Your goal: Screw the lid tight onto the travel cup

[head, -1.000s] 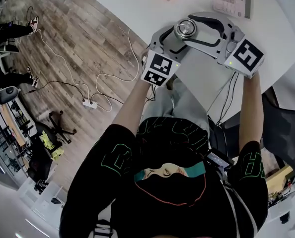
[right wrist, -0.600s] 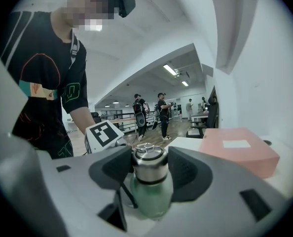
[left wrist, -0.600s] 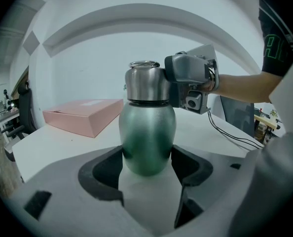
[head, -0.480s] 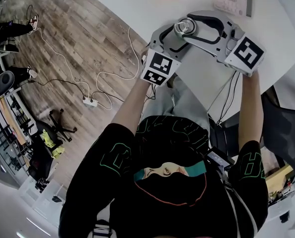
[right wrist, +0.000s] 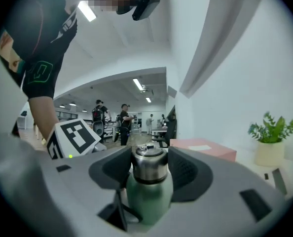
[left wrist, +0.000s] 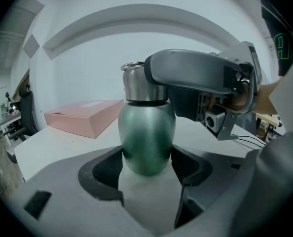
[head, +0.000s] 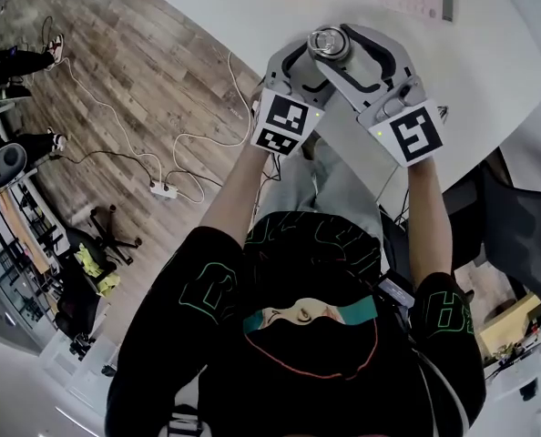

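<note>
Cup: green rounded metal travel cup, upright at near edge of white tabletop; resting or lifted, can't tell.
L hand-held gripper: clamped on cup body, prob. to stop it spinning.
R hand-held gripper: jaws just closed in, now gripping brushed-steel screw lid, set to twist.
Arms: L forearm and R forearm stretched fwd, converging on cup; L gripper angled down, R level.

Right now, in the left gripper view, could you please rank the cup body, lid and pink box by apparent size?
1. Cup body
2. Pink box, though it is farther from the camera, so its true size is unsure
3. Lid
</note>
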Tool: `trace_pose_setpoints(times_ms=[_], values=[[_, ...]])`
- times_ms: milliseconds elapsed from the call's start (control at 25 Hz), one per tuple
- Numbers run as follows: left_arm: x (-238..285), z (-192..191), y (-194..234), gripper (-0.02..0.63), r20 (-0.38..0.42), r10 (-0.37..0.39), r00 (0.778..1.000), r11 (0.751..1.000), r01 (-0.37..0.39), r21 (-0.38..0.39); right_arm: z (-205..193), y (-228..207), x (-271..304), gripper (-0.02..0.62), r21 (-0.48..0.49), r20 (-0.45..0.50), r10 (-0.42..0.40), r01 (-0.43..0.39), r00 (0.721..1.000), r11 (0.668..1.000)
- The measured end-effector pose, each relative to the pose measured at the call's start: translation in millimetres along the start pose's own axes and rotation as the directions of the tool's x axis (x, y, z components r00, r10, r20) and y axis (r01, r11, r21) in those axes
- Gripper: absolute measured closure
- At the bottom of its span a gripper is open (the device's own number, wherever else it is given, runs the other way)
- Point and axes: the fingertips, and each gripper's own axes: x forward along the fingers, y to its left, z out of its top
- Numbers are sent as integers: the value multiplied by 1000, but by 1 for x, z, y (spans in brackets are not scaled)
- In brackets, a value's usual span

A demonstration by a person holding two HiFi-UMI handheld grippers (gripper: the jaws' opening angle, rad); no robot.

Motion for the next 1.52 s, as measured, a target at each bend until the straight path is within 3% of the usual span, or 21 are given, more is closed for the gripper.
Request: trace_pose_setpoints(times_ms=[160,360,480,560,720,840,1040,1160,1320,1520], values=[[1,1,0,287,-1,6,1000,1000,-6,1,0,-3,-1,360,-8,5,-147,147,989,989],[-1,0,1,287,1,9,1000,1000,-9,2,-2,-1,0,359,-34,-28,-332,331,943,943],[0,-4,1,287,-2,14,1000,1000,-14,-12,-2,-3,1,358,-12,-42,-371,371,928,928],[2,-4,1,287,-3,17,1000,1000,-17,-15,-1,-4,2,357,1,-51,-357,357,933,934],[3,-4,-1,287,-3,16,1000,1000,-16,-15,3,-4,-1,348,9,-55,-252,253,966,967],[3,-5,-1,287,-2,17,1000,1000,-17,-15,3,-2,-2,336,-10,-80,-131,131,988,991],[5,-3,-1,287,2,21,1000,1000,-21,-12,3,1,1,334,1,-130,122,-123,984,992],[4,-4,-2,287,2,13,1000,1000,-13,-8,2,3,-1,336,36,-148,260,-258,954,966],[4,-5,-2,287,1,12,1000,1000,-12,-8,-9,3,2,336,58,-227,392,-390,892,919],[4,-2,-3,287,2,13,1000,1000,-13,-5,-10,3,3,339,147,-234,553,-533,799,833]])
